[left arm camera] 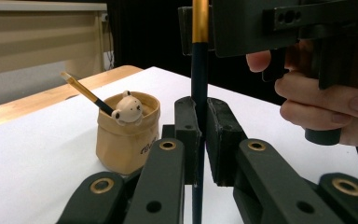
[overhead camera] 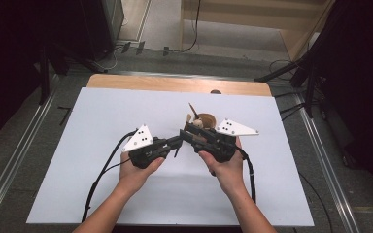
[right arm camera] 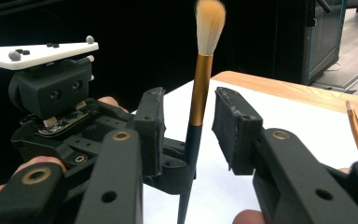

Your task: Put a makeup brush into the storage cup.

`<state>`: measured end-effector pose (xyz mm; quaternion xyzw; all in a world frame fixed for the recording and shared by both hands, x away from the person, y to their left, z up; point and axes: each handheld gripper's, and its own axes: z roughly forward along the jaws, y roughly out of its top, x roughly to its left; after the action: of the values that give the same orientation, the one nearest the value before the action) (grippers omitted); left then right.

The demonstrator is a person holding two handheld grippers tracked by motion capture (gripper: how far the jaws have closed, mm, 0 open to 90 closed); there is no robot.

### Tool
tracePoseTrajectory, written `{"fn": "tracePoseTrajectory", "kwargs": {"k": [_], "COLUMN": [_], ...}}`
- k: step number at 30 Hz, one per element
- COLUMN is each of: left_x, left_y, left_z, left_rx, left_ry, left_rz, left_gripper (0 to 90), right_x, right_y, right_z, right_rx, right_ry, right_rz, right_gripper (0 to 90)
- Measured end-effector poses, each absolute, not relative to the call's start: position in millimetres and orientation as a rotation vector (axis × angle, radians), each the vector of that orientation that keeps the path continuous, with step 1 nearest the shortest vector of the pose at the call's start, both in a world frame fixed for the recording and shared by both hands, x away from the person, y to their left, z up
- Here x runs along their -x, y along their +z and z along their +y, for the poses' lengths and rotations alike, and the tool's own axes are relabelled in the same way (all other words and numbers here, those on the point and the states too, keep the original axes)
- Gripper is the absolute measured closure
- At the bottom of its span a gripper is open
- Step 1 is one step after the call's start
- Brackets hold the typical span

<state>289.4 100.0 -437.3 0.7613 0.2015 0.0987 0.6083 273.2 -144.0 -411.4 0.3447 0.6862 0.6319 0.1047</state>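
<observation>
Brush (right arm camera: 198, 100) stands upright, bristles up, clamped low on its dark handle by the left gripper (left arm camera: 200, 135). Right gripper (right arm camera: 189, 123) straddles the gold ferrule, jaws narrowed but not touching, brush centred between them.

My table (overhead camera: 53, 194) is a wooden top, almost all of it covered by a white sheet (overhead camera: 102, 116). Only a strip of bare wood (overhead camera: 141, 82) shows along the far edge. Directly on the sheet, a little past the middle, stands a small tan pot (overhead camera: 207, 119) shaped like a paper bag, with a little bear figure (left arm camera: 128, 108) at its rim and a brush (left arm camera: 85, 90) leaning out of it to the left.
</observation>
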Motion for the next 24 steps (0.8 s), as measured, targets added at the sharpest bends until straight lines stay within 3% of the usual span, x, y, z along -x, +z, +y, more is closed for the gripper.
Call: {"fn": "tracePoseTrajectory", "kwargs": {"k": [12, 17, 21, 24], "left_x": [-288.2, -288.4, -286.8, -287.4], "left_y": [-439.5, -440.7, -440.4, -440.4], "left_z": [96.5, 96.1, 97.2, 100.3], "left_rx": [-1.767, -1.768, -1.771, -1.775], "left_ry": [0.228, 0.231, 0.27, 0.263], "left_rz": [0.456, 0.467, 0.518, 0.538], "left_gripper": [84.6, 82.3, 36.1, 13.9], "right_x": [-276.2, -277.5, -278.7, -278.6], "right_y": [-413.8, -414.8, -414.6, -413.1], "right_z": [-143.3, -143.8, -145.6, -146.7], "right_rx": [-1.028, -1.052, -1.057, -1.045], "right_ry": [1.892, 1.88, 1.901, 1.887], "right_rz": [2.037, 2.04, 2.033, 2.025], "right_gripper": [76.1, 84.2, 84.6, 84.6]}}
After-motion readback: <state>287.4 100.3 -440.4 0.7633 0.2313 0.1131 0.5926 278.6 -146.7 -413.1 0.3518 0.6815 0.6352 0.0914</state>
